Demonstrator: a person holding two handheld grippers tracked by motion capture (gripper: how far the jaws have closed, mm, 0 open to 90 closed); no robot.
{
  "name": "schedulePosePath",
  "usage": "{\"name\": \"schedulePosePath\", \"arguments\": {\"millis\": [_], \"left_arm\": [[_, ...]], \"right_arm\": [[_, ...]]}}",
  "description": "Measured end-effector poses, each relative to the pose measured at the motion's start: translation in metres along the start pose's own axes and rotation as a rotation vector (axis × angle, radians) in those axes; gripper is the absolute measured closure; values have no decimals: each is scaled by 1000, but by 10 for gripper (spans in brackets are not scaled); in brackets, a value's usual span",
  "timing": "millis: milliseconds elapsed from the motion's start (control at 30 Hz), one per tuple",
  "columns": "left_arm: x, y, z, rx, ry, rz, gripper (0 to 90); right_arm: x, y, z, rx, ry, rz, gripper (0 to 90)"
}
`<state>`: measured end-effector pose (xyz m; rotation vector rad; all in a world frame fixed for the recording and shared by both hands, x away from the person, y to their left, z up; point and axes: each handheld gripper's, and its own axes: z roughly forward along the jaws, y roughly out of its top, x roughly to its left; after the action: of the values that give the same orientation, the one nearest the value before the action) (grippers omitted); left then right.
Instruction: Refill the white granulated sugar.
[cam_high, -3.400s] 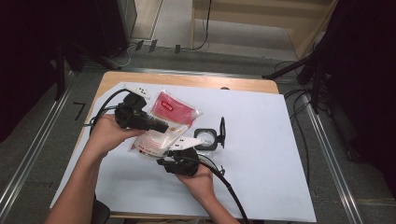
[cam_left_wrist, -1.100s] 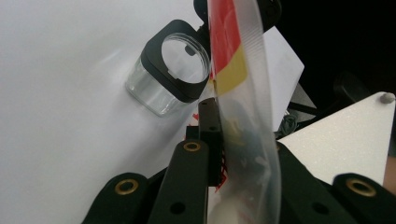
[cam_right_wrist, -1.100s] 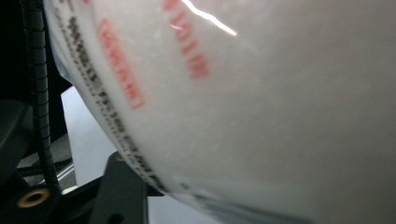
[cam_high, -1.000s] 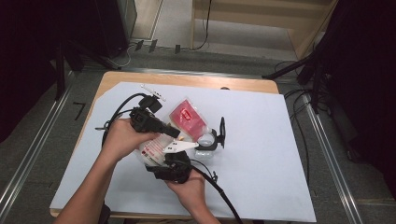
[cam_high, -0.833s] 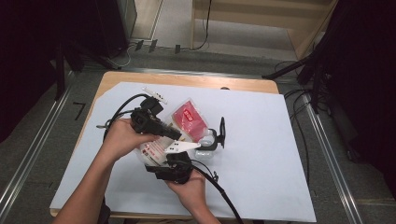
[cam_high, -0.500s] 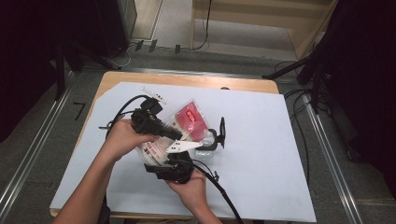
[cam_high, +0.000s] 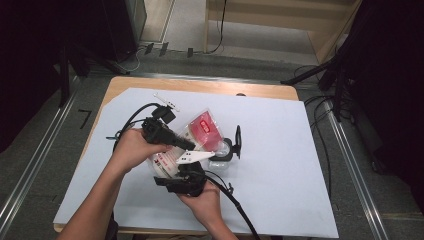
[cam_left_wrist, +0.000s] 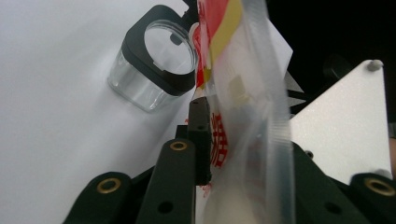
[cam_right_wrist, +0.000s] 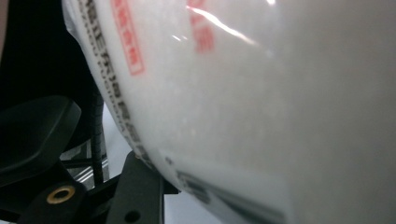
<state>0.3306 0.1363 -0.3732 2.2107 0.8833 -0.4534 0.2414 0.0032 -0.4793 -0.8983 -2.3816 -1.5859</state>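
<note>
Both grippers hold a clear plastic pouch (cam_high: 192, 140) with red print above the white table cover (cam_high: 280, 150) — the left gripper (cam_high: 187, 145) is clamped on its edge, the bag squeezed between its jaws. The right gripper (cam_high: 186, 172) presses against the pouch's underside; whether its jaws are closed cannot be told. A clear jar with a black rim (cam_left_wrist: 152, 65) stands just beside the pouch.

A clear plastic bag (cam_high: 192, 137) with a red label lay tilted just left of the black-lidded jar (cam_high: 224, 150) — held between both grippers. The left gripper (cam_high: 186, 145) gripped its near-left edge; the right gripper (cam_high: 184, 175) clasped it from below, nearer the person than the jar.
</note>
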Motion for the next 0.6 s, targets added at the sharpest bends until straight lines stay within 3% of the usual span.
{"name": "schedulePosePath", "arguments": {"millis": [233,400,500,600], "left_arm": [[-3,2,0,-8,64,-45,847],[-6,2,-2,-21,83,-77,844],[-7,3,-3,-31,74,-66,793],[-11,4,-6,-37,77,-58,744]], "right_arm": [[4,3,3,19,-49,-17,548],[5,7,3,21,-72,-3,583],[4,7,2,9,-58,10,606],[4,8,0,-29,-13,36,621]]}}
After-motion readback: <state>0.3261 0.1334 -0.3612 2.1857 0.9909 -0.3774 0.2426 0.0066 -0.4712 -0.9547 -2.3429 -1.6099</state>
